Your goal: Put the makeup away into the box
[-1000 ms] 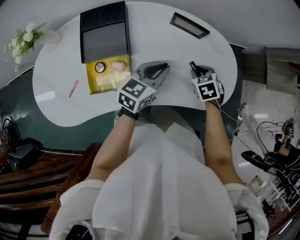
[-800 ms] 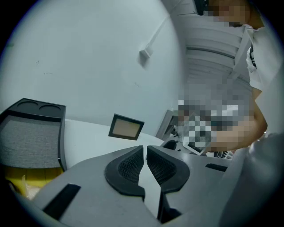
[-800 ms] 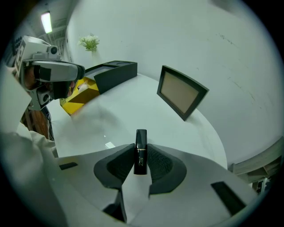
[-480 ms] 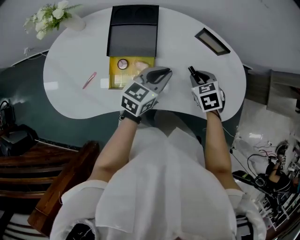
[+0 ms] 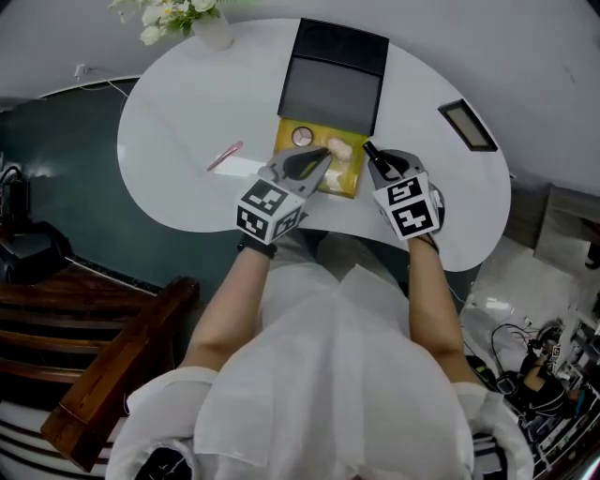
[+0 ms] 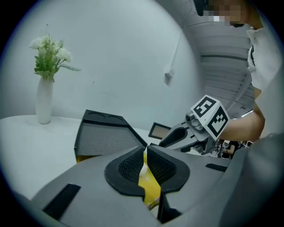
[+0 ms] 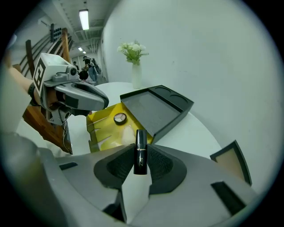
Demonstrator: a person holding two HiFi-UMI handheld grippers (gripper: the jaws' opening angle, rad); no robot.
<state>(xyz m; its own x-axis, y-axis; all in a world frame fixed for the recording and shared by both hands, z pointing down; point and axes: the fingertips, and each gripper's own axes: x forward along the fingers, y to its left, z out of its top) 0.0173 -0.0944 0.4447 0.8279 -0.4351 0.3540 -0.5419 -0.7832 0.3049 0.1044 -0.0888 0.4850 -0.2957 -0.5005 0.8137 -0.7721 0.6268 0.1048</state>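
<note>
The makeup box [image 5: 349, 178] lies open at the table's middle, yellow inside, its black lid [image 5: 333, 80] folded back. A round compact [image 5: 302, 137] sits in it. My right gripper [image 5: 380, 165] is shut on a black lipstick [image 5: 372, 156], held upright just off the box's right edge; the right gripper view shows the lipstick [image 7: 140, 150] between the pads above the yellow tray [image 7: 104, 131]. My left gripper [image 5: 319, 157] hovers over the box's front part, jaws shut and empty [image 6: 145, 148]. A pink stick [image 5: 225, 155] lies on the table left of the box.
A white vase with flowers [image 5: 202, 23] stands at the table's far left edge. A small framed palette [image 5: 466, 125] lies at the right. The white table [image 5: 178, 178] curves inward at the person's body. A wooden chair [image 5: 122, 375] stands lower left.
Both grippers have moved left toward the open box. The left gripper's tips now hang over its yellow tray, and the right gripper has carried the lipstick to the box's right edge.
</note>
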